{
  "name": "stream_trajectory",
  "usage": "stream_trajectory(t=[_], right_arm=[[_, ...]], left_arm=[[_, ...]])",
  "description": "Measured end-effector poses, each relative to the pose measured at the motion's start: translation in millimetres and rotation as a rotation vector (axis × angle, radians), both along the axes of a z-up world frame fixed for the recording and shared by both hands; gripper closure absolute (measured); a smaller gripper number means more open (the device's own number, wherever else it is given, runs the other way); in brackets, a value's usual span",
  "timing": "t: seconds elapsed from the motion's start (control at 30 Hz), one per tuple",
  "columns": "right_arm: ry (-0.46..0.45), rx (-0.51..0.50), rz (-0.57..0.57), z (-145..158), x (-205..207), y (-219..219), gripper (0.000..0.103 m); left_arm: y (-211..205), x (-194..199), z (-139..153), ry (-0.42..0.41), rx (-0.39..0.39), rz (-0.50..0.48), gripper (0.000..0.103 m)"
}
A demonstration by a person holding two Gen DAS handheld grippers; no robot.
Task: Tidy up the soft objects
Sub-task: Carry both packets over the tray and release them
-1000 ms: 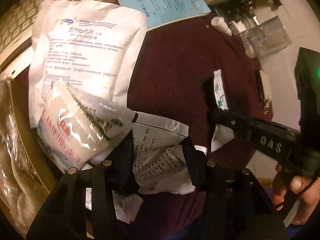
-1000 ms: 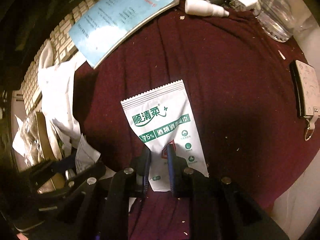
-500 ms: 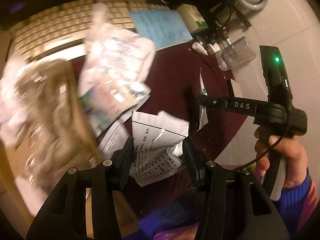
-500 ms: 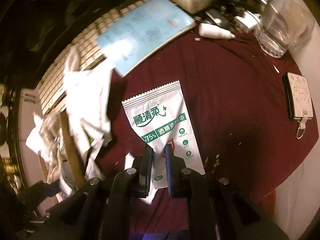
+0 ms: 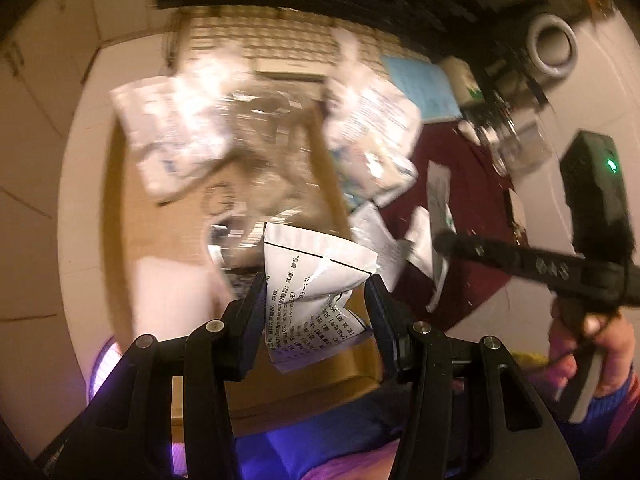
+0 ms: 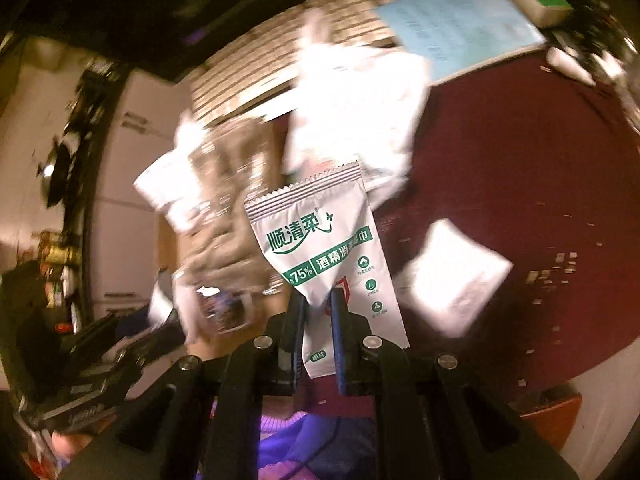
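My left gripper [image 5: 316, 292] is shut on a crumpled white packet [image 5: 316, 264] printed with black text. It hangs above an open cardboard box [image 5: 160, 216] that holds several white and clear packets, all blurred. My right gripper [image 6: 318, 308] is shut on the lower end of a white and green wipe sachet [image 6: 320, 240], which stands up off the maroon cloth [image 6: 520, 160]. In the left wrist view the right gripper [image 5: 440, 240] comes in from the right with the wipe sachet [image 5: 438, 188] seen edge-on, and a hand [image 5: 592, 344] grips its handle.
A square white packet [image 6: 452, 276] lies on the cloth, with more white packets [image 6: 356, 108] heaped at the cloth's left edge beside the box. Behind are a keyboard [image 5: 280, 44], a blue booklet [image 6: 452, 24], a clear glass container [image 5: 520, 144] and a tape roll [image 5: 550, 44].
Both grippers have risen and swung left, off the cloth and towards the cardboard box, each keeping its packet. The wipe sachet no longer lies on the cloth.
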State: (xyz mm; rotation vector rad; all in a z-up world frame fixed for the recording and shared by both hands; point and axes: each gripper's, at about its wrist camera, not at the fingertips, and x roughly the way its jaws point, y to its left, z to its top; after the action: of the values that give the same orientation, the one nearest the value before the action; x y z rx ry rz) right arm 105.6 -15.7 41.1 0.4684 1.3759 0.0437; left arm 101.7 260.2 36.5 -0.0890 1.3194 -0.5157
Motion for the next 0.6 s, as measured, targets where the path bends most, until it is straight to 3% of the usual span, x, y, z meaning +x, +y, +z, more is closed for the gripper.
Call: stream_trajectory(t=[0.17,0.23,0.33,0.6], right_arm=[[-0.008,0.012,0.13,2.2,30.9,55.6,0.092],[-0.007,0.04,0.144,4.7,35.9,69.9,0.092],[0.022,0.071,0.153,1.8,31.6,86.3,0.092],[0.169,0.032,0.182,-49.7,5.5,99.9,0.092]], left_arm=[[36.6,7.1,-1.3,-0.016,0.018,0.086,0.054],[45.7,11.6,-1.9,-0.044,0.076,0.097,0.054],[57.3,26.4,-8.1,-0.038,0.099,0.122,0.054],[43.6,55.8,-35.3,0.012,0.122,0.131,0.054]])
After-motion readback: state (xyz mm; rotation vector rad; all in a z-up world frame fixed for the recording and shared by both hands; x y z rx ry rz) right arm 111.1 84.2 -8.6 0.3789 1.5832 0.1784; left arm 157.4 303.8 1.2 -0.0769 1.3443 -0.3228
